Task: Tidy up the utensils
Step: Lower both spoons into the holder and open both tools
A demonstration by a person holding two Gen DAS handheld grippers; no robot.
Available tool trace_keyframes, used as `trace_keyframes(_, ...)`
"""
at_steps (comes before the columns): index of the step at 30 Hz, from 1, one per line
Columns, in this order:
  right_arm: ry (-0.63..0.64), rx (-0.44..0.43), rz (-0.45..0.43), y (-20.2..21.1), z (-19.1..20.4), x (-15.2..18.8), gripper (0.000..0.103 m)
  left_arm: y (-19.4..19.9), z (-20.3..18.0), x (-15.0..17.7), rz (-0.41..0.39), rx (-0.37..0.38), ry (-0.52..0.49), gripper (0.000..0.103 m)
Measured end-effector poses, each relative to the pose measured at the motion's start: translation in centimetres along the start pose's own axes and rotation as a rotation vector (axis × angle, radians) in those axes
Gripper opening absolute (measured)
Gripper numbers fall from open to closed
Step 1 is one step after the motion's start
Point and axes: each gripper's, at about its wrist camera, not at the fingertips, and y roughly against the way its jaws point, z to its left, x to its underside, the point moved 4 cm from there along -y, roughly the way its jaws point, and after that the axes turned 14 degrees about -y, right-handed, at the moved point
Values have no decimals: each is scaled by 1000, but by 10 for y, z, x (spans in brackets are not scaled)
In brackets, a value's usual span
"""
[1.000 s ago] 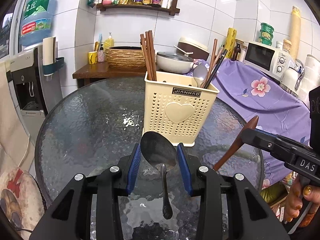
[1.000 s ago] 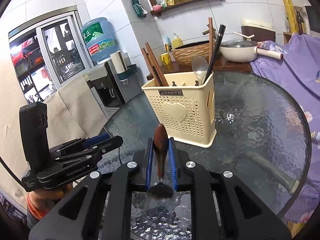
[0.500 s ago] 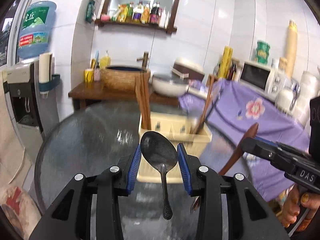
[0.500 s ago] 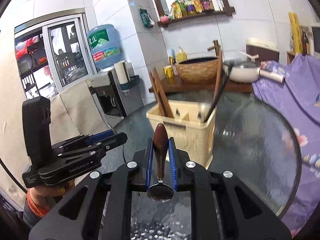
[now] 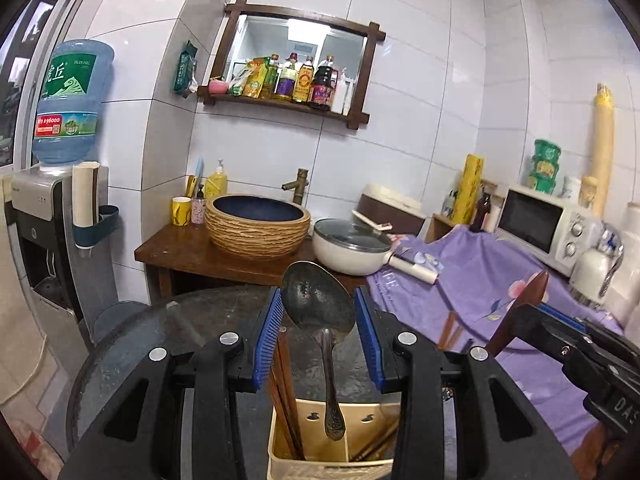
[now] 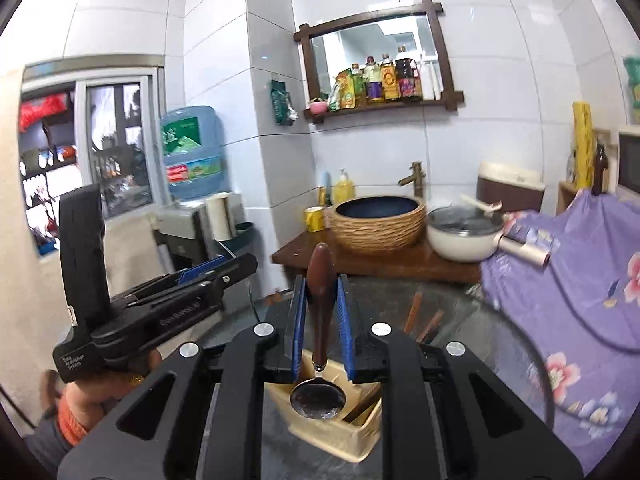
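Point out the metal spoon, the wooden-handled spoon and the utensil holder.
metal spoon (image 5: 318,300), left wrist view, on its bowl.
wooden-handled spoon (image 6: 320,276), right wrist view, on its handle.
utensil holder (image 5: 280,462), left wrist view, on its front rim.

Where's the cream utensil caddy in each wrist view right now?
Left wrist: cream utensil caddy at bottom centre, below the metal spoon held in the left gripper.
Right wrist: caddy at bottom centre, under the wooden-handled spoon in the right gripper.
Shared landmark: woven basin on the wooden counter.

Upright chopsticks (image 5: 285,408) crowd the cream utensil holder (image 5: 320,462)'s left compartment; its middle compartment gapes free.
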Motion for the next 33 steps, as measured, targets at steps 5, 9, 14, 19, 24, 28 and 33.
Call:
trace_keyframes(5,-7,33,43,-34,-17,27,16,-25,-7,36,63,-20,-55,36)
trace_keyframes(9,-19,42,78,-52,-27,51,16,-34,-9,61,104,-13,-71,36)
trace_keyframes(14,14,56,70,-59,-25,74,16,-41,-8,83,143,-9,-87,36)
trace_keyframes(19,56,54,71,-58,-19,82,16,-44,-9,99,173,1,-96,36)
trace_keyframes(24,70,61,48,-54,-18,81,17,-34,-9,95,144,-1,-96,43)
trace_keyframes(28,58,49,0,-38,-18,75,58,-13,-9,88,90,-8,-100,63)
trace_keyframes(33,83,61,-77,-7,-14,66,76,20,-4,90,32,-41,-99,81)
